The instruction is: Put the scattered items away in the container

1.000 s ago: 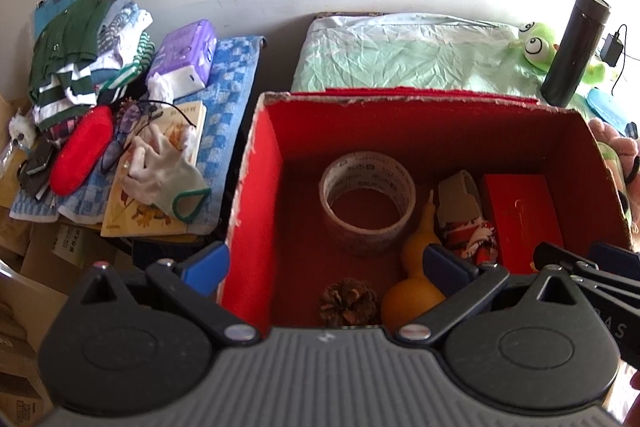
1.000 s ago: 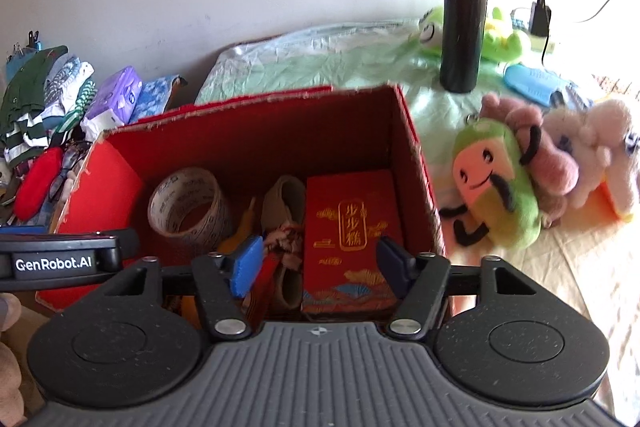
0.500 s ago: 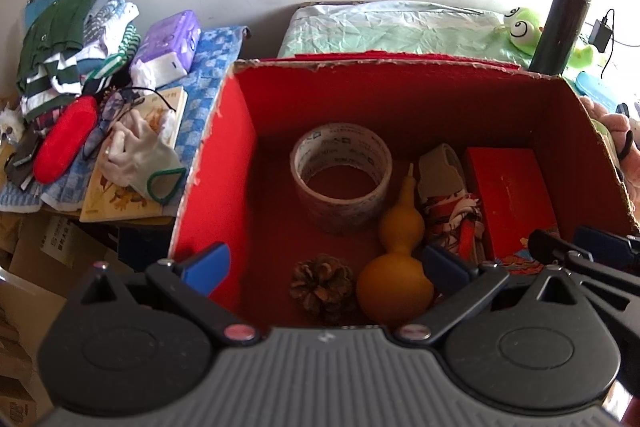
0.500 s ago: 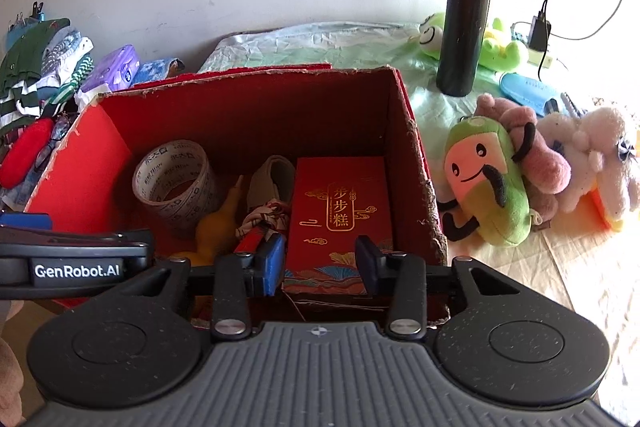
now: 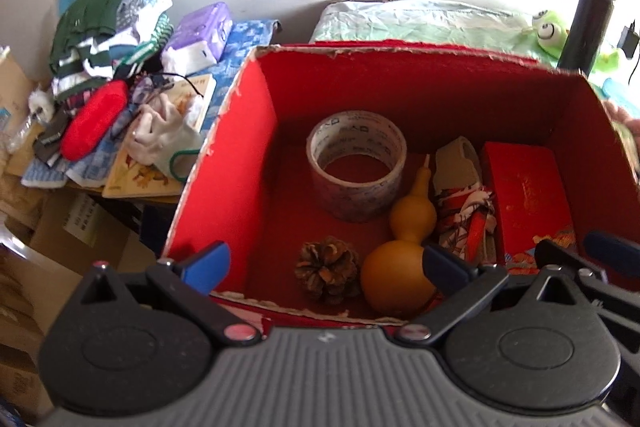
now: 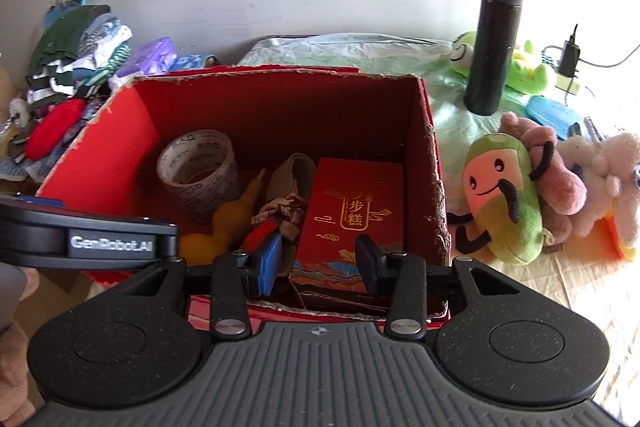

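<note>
A red cardboard box stands open below both grippers. Inside lie a roll of tape, a yellow gourd, a pine cone, a patterned cloth bundle and a red gift packet. My left gripper is open and empty over the box's near edge. My right gripper is open and empty over the near right corner, above the packet.
A black flask and a green frog toy stand behind the box. Plush toys lie to its right. To the left are piled clothes, a tissue pack, a red case and a book.
Both grippers have pulled back and up, so the box's near edge now shows. The right gripper's jaws narrowed, then widened a little. Nothing was picked up.
</note>
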